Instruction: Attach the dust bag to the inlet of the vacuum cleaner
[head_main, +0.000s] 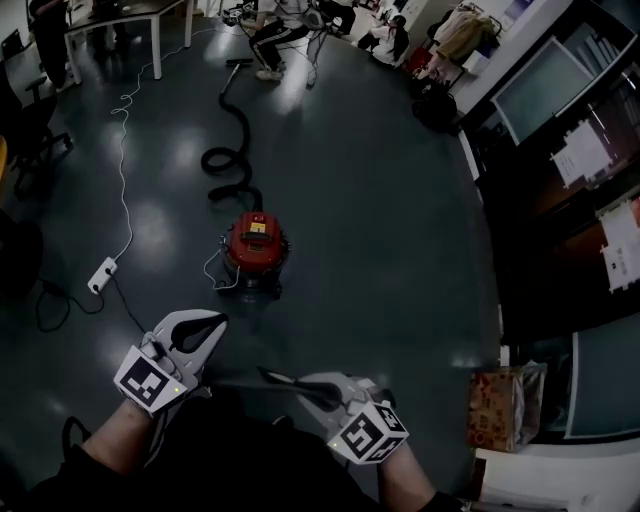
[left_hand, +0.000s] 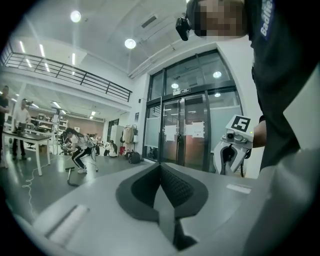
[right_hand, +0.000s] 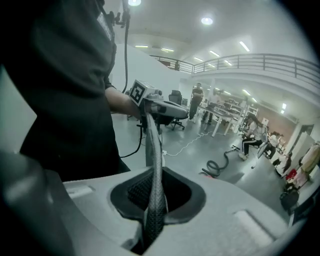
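Both grippers grip the dust bag (right_hand: 152, 150), seen edge-on as a thin dark strip. The right gripper (right_hand: 154, 197) is nipped narrowly on one end and the left gripper (left_hand: 161, 172) is fully closed on the other. The red vacuum cleaner (head_main: 252, 255) stands mid-frame in the head view, well apart. Likely best carried across taut and untwisted – its inlet is not visible from here. The yellow label on its lid is too small to read – so are the door notices.
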